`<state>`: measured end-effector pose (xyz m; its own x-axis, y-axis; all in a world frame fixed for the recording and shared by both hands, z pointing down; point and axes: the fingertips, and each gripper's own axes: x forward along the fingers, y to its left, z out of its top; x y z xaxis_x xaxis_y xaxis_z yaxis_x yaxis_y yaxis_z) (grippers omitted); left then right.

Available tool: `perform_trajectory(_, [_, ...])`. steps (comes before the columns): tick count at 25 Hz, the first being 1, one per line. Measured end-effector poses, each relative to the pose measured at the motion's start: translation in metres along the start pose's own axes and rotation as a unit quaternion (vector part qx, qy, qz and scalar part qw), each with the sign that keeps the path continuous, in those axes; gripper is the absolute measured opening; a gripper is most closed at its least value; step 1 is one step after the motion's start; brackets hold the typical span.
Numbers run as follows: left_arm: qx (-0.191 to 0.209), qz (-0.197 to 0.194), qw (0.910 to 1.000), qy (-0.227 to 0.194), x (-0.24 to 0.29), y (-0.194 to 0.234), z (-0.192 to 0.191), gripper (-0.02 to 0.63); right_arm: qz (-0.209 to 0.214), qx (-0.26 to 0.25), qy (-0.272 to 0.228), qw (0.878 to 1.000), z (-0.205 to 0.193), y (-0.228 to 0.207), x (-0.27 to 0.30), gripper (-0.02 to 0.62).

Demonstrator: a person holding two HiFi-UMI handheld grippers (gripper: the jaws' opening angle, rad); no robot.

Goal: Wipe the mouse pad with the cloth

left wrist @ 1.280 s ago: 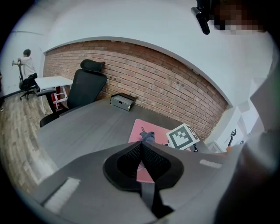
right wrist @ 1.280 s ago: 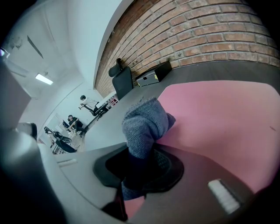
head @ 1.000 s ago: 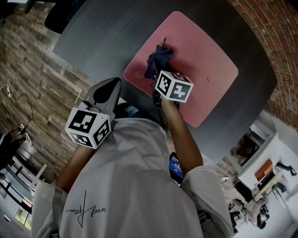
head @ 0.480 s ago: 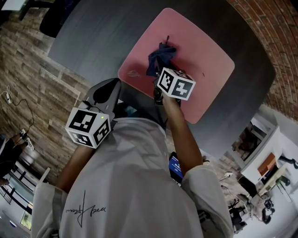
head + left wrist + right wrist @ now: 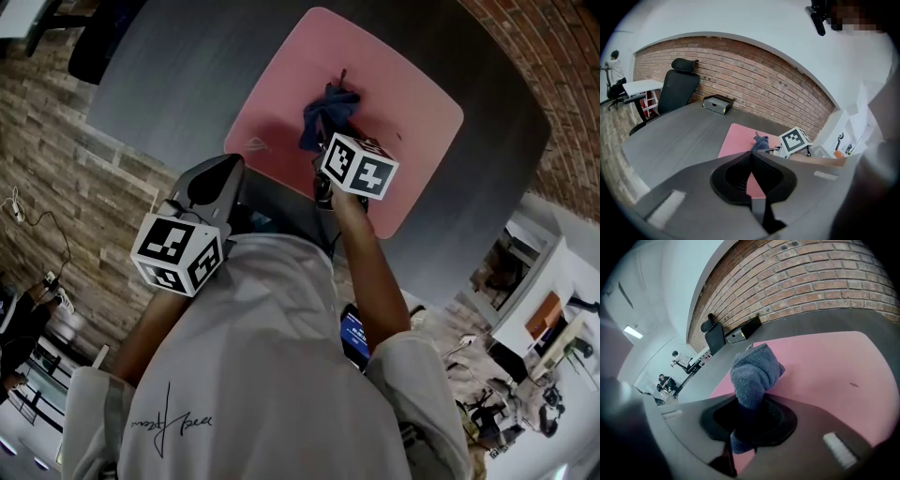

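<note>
Two tools show: the right tool (image 5: pixel 746 420) is clamped on the blue cloth (image 5: pixel 754 369), pressed to the pink mouse pad (image 5: pixel 408 103) by the table's (image 5: pixel 187 66) near edge; the left tool (image 5: pixel 751 173), jaws together and empty, hovers nearby. Wiping seems under way, though how much of the pad is done is unclear

- A large dark grey table (image 5: pixel 670 136) with a rounded edge fills the room.
- Behind it runs a red brick wall (image 5: pixel 754 79), with plain white wall (image 5: pixel 740 23) above.
- A black office chair (image 5: pixel 677 89) stands at the far side, near a white desk (image 5: pixel 640 86).
- A small black box (image 5: pixel 718 104) sits on the table by the bricks.
- The floor (image 5: pixel 56 169) is brown and stone-patterned.
</note>
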<state>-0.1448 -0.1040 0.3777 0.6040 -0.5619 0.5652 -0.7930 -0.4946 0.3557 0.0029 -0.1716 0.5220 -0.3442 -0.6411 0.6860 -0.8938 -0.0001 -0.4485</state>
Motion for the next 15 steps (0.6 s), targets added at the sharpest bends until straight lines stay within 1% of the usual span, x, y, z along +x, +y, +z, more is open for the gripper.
perform_trajectory(8, [0.006, -0.024, 0.9997, 0.000, 0.010, -0.012, -0.002, 0.012, -0.017, 0.020, -0.002, 1.000, -0.005, -0.022, -0.015, 0.080])
perform_trajectory(15, [0.017, -0.039, 0.9990, 0.011, 0.020, -0.026, -0.006, 0.012, -0.031, 0.035, -0.008, 0.999, -0.011, -0.044, -0.032, 0.080])
